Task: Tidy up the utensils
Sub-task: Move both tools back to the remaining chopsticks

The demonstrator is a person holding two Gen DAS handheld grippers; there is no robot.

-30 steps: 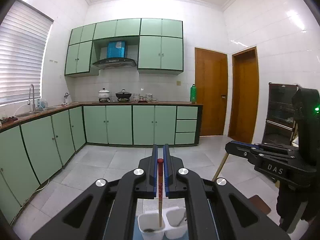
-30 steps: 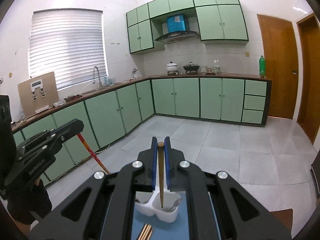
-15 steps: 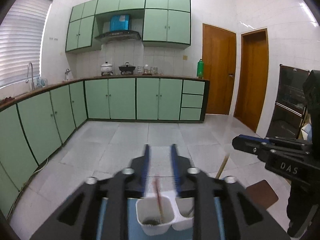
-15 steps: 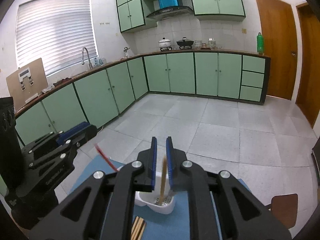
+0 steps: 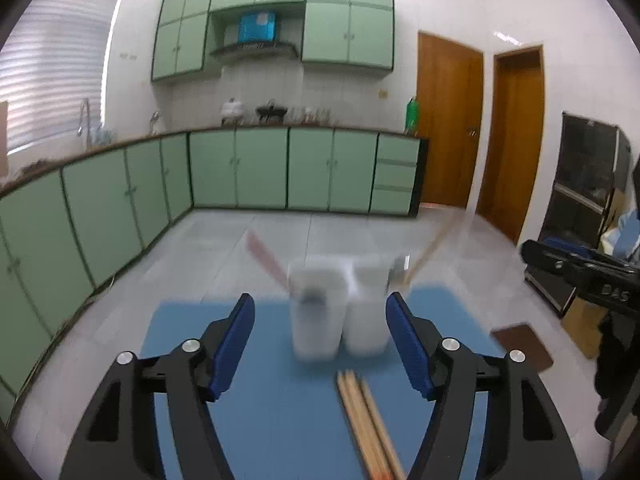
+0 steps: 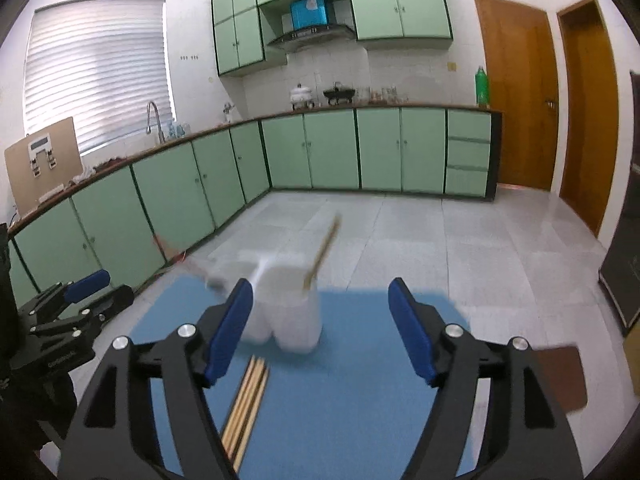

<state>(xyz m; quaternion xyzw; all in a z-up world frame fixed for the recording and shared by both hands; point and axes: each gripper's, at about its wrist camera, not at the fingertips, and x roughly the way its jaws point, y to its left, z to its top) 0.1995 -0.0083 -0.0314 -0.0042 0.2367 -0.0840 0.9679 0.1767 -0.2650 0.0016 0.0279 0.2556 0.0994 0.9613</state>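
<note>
Both tongs released, empty: left tongs, right tongs. Chopsticks flat on mat, long axis toward holder; below-left of right tongs, below-right of left. Neither clearly nearer.

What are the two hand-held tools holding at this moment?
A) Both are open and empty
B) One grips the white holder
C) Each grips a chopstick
A: the left tool and right tool gape open and empty; a chopstick leans in the white holder.
</note>
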